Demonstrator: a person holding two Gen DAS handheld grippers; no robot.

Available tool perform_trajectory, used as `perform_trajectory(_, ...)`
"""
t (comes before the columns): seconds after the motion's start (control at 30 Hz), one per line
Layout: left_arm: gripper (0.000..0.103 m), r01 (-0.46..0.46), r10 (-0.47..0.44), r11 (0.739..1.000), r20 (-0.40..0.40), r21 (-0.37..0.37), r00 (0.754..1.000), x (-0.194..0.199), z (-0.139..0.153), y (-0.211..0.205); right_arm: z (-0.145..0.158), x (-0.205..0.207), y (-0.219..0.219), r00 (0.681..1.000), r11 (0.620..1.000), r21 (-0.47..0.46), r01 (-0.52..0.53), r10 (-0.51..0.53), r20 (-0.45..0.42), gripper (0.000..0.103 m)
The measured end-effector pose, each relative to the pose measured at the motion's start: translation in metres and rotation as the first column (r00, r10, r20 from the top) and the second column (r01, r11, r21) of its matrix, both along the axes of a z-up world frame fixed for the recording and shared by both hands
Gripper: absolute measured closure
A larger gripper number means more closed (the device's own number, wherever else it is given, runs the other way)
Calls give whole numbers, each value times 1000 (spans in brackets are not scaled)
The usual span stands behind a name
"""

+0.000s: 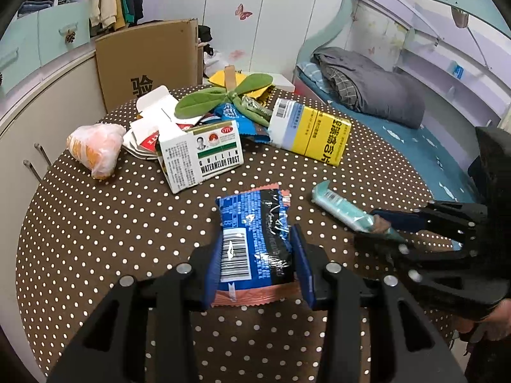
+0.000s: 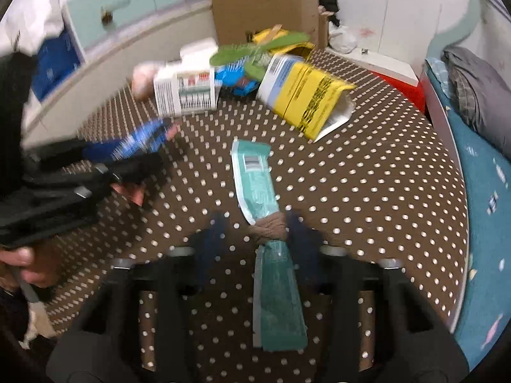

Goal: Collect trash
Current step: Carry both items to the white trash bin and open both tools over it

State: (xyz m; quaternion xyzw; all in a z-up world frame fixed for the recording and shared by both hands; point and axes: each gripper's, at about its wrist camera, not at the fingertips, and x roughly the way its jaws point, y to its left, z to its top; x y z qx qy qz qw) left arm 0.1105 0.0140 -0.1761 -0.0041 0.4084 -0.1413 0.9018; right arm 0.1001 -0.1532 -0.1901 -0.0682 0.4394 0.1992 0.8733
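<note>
Left tool clamped on blue snack wrapper, lifted above polka-dot worktop. Right tool pinched narrow on teal sachet. Pick-up step apparently done; next, carrying both pieces to a bin, none in view.

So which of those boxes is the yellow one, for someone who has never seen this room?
Start at the round brown table with white polka dots. In the heap of trash at its far side, look at the right end, nearest the bed. The yellow and pale blue cardboard box lies on its side there; it is the only yellow carton, unlike the white box left of it.
</note>
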Motion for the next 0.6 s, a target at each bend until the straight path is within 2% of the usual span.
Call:
perform_trajectory(0.13,63,4,-3,1000,21,-8,1000,-5,8,-2,4,-3,-10,999,999,38,28,-29,16,82)
perform_trajectory(0.33,63,47,-45,998,51,-39,998,-9,25,-25,37,-15,-63,986,970,208,123,-143,84,82)
perform_trajectory(0.43,63,89,-84,994,75,-57,994,-10,37,-47,54,-23,-106,965,938,289,194,-235,116,82)
perform_trajectory(0.5,63,118,-112,991,83,-70,990,-9,43,-64,58,-28,-142,937,909,317,269,-323,131,82)
perform_trajectory(0.6,63,170,-162,982,90,-86,983,-9,49,-94,40,-28,-199,894,855,335,396,-443,72,82)
